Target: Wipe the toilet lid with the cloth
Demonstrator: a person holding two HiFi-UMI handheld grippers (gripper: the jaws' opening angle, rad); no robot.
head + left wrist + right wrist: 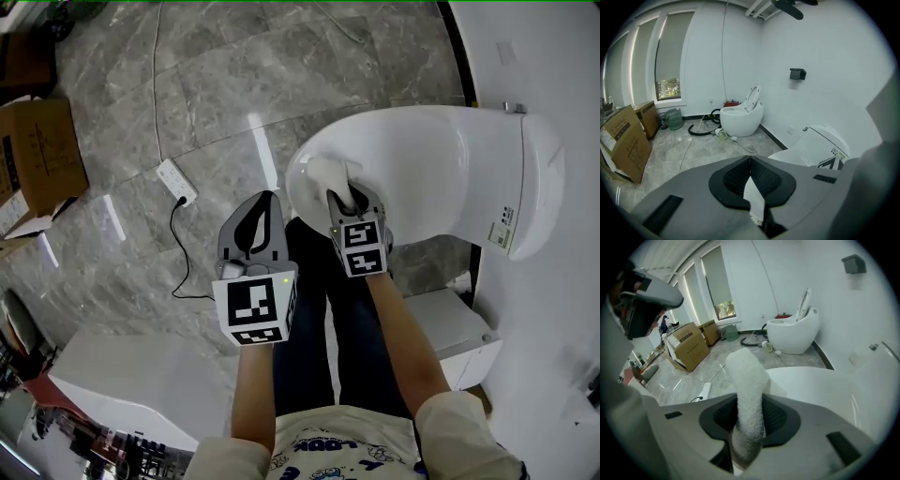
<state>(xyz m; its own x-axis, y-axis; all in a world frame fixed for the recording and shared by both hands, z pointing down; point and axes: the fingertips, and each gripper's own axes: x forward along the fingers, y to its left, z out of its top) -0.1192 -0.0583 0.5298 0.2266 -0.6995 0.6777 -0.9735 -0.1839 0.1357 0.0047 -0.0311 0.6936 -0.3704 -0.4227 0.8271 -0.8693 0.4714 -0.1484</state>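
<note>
1. Cloth (pixel 328 174) position: sits pinched in the right gripper (pixel 344 200), free end standing out past the jaw tips and apparently resting on the narrow front end of the toilet lid (pixel 441 159).
2. Right gripper state: clamps on the white terry cloth, with no gap visible beside it in the right gripper view.
3. Left gripper (pixel 266 202) state: shows jaws pressed together with nothing between them; hovers over the tiled floor (pixel 187 84), beside the toilet and off the lid.
4. Key relation: leaves nearly the whole lid to the right of the cloth. Runs lengthwise across the head view, from the narrow front end at the cloth to the wide hinge end.
5. Next move, as a judgement: calls for a rightward sweep along that long axis by the right gripper, the nearer of the two.
</note>
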